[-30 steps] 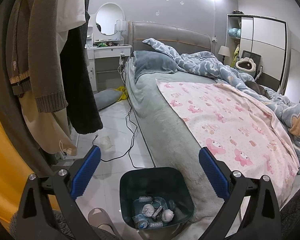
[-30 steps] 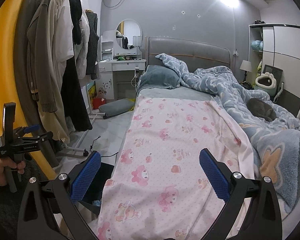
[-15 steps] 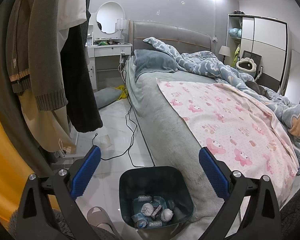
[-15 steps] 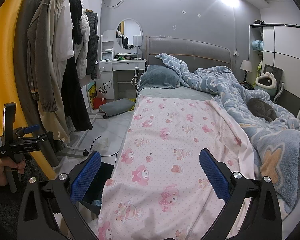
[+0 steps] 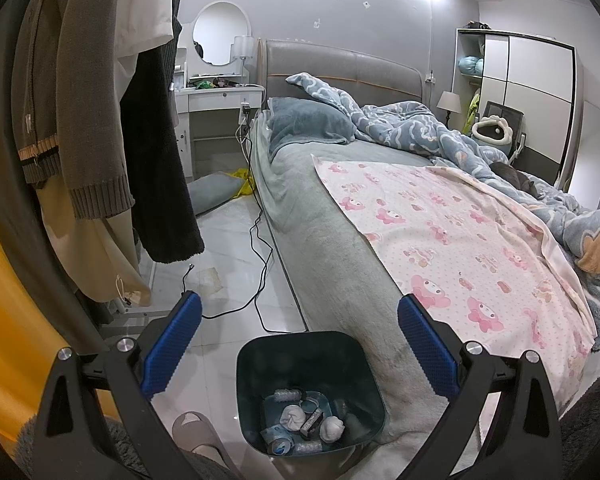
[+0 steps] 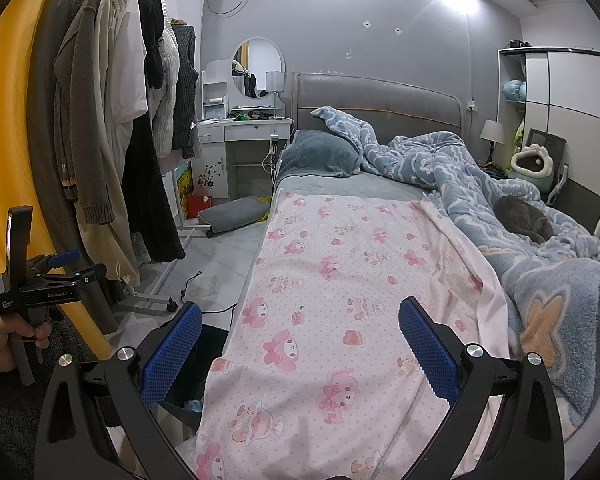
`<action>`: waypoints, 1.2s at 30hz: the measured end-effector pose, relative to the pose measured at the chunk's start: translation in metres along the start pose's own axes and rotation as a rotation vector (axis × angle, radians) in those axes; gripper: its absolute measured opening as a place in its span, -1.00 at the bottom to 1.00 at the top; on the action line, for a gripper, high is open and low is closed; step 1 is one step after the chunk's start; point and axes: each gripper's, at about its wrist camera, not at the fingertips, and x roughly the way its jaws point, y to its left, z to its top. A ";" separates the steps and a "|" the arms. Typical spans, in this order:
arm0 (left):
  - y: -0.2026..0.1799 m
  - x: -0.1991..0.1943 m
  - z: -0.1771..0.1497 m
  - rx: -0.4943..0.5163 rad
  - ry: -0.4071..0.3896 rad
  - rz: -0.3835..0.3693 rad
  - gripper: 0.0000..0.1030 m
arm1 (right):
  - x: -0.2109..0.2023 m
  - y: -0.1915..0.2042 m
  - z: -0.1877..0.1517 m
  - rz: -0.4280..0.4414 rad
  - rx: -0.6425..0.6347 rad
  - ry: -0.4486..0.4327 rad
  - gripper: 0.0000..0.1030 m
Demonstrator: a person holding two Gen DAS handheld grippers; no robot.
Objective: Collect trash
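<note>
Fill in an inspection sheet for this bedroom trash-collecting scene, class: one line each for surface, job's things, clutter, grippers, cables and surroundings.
Surface: pale tiled floor beside the bed.
Job's things: dark teal trash bin at the bed's foot corner, holding crumpled tissues and small containers; a scrap of paper lies on the floor.
Clutter: grey cushion on the floor; a slipper beside the bin.
Grippers: left gripper open, above the bin, holding nothing; right gripper open, above the pink sheet.
Cables: black cable trailing across the floor along the bed.
Surroundings: hanging clothes, dressing table, grey cat on the blanket.
</note>
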 end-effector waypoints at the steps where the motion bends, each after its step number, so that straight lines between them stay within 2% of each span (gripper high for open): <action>1: 0.000 0.000 0.000 0.000 0.000 0.000 0.94 | 0.000 0.000 0.000 0.000 0.000 0.000 0.94; 36: 0.000 0.000 0.000 -0.003 0.006 -0.013 0.94 | 0.000 0.000 0.001 -0.001 0.000 0.003 0.94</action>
